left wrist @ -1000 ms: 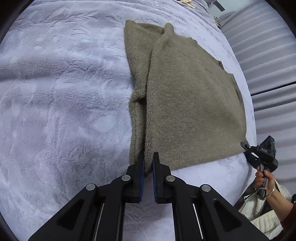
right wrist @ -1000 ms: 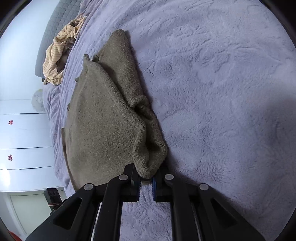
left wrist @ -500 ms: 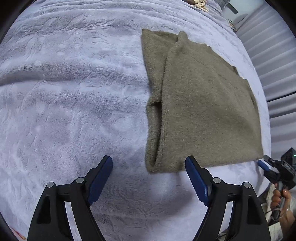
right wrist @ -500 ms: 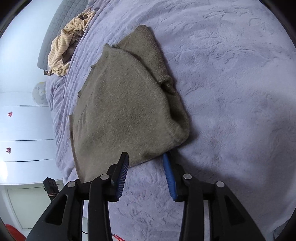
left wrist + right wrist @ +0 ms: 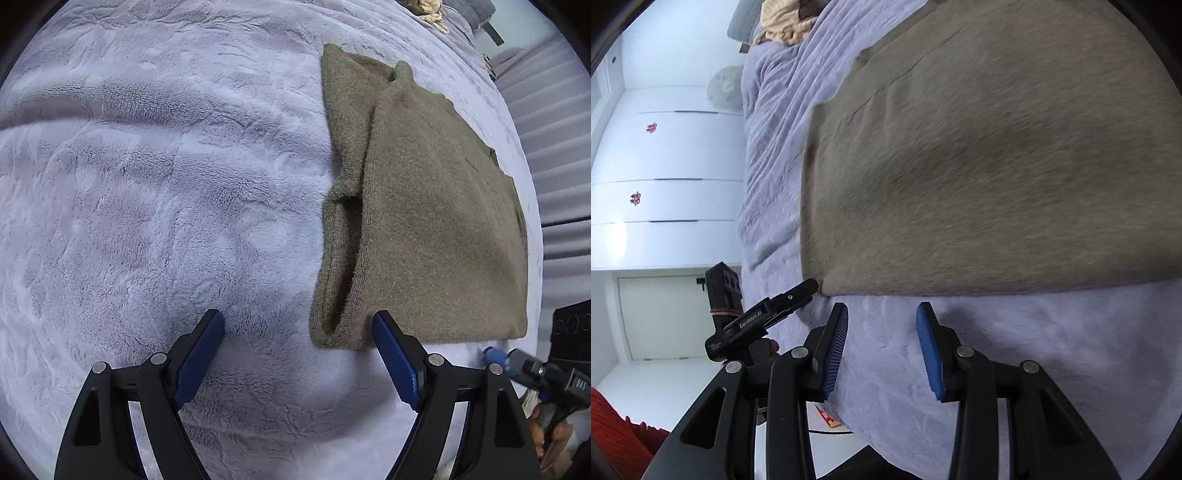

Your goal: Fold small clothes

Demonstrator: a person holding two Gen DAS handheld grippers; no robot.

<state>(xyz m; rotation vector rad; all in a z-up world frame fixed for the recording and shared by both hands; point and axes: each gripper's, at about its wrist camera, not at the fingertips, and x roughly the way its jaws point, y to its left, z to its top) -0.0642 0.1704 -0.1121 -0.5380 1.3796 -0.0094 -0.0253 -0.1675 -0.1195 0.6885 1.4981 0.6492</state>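
Both grippers have let go of the folded edge and backed off. The olive knit garment (image 5: 436,221) lies half-folded on the lilac blanket (image 5: 147,184). It looks soft and limp; take its near hem corners. The left gripper (image 5: 298,334) gapes empty, and the right gripper (image 5: 882,325) is parted, empty.

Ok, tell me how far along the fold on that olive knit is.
Done: the olive knit sweater lies on the lilac fleece blanket with one side and its sleeve turned in over the body. In hand: nothing; the left gripper and right gripper are both open and off the cloth. Left: the remaining folds, and the striped garment heaped at the far end.
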